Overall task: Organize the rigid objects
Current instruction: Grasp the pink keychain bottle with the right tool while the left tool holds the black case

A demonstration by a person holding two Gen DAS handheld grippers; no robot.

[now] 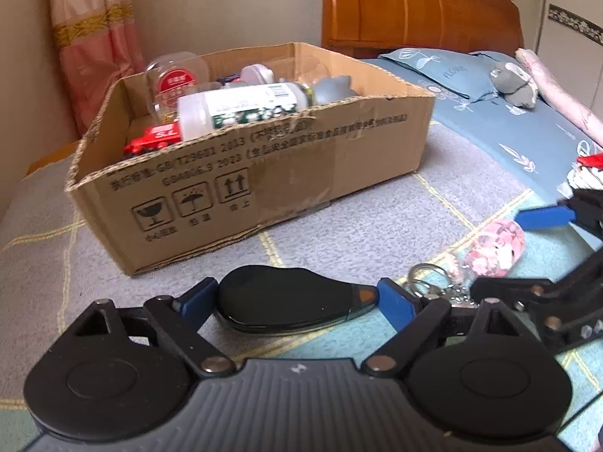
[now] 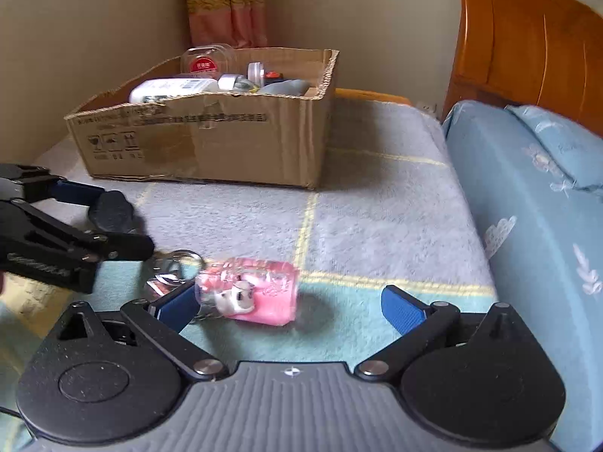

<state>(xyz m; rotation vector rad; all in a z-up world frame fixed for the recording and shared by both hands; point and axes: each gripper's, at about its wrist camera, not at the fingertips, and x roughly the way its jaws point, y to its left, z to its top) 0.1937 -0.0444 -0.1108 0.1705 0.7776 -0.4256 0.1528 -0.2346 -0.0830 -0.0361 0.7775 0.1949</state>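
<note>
Left wrist: left tongs pinching black key fob in front of cardboard box; right tongs spread around pink keychain; fob stiff, light, slick, grip its sides

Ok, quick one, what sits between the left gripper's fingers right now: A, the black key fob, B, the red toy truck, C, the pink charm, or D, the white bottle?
A: the black key fob lies between the left gripper fingers, blue pads at both its ends; the pink charm lies by the right gripper.
</note>
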